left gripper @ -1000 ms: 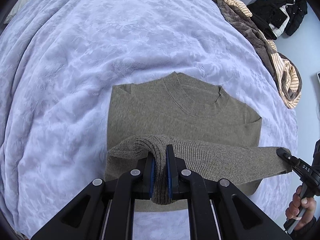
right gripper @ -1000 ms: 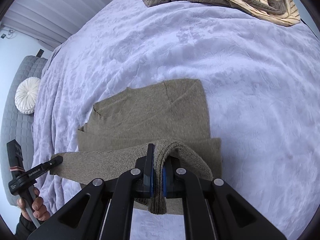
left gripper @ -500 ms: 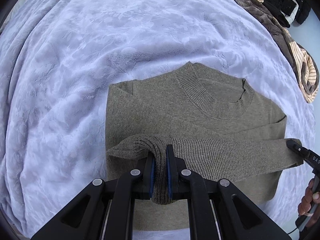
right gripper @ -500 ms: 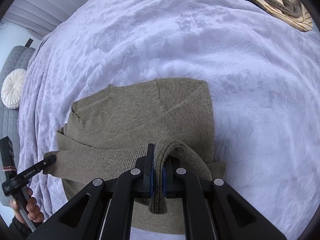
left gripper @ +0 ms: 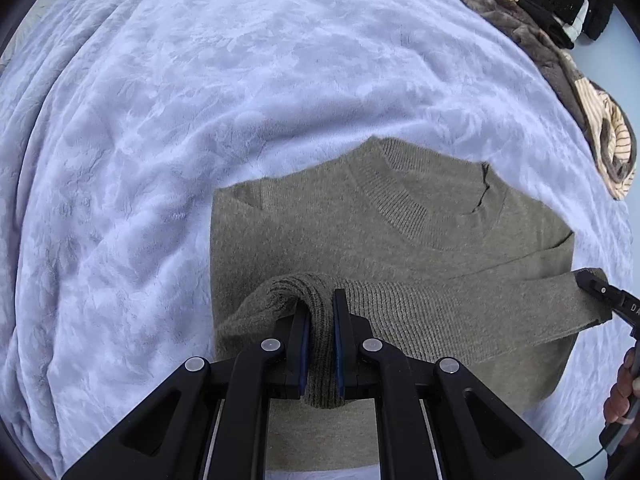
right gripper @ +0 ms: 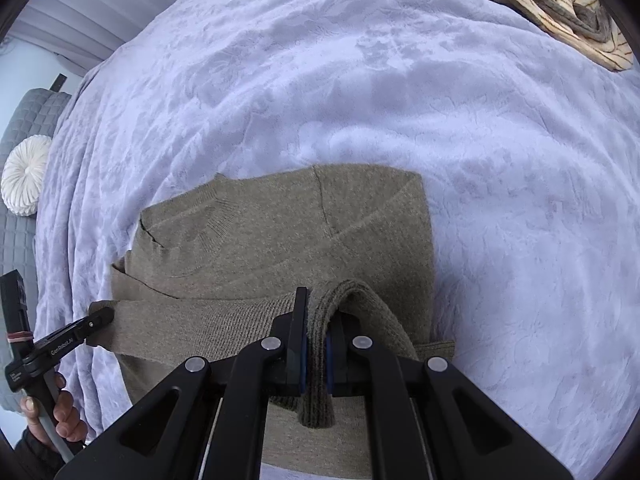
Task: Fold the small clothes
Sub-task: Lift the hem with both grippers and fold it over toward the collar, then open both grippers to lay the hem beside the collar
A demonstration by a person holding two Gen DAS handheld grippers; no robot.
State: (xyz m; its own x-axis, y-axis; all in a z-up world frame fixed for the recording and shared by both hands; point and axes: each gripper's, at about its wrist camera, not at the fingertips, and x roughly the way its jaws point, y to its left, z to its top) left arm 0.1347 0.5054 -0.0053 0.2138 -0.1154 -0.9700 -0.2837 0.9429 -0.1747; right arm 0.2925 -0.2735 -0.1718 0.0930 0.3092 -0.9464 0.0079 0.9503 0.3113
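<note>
Soft even daylight, bright, no glare. Only faint shadows under sweater [left gripper: 392,248] folds. Heavy fisheye bend, dark vignette at corners. Blanket [right gripper: 400,80] slightly soft toward rim; knit at center pretty sharp in both views.

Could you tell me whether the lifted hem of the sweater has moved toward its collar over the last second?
Yes. In the left wrist view the hem, clamped by both grippers, now sits nearer the collar than a second ago, covering more of the sweater's body.
</note>
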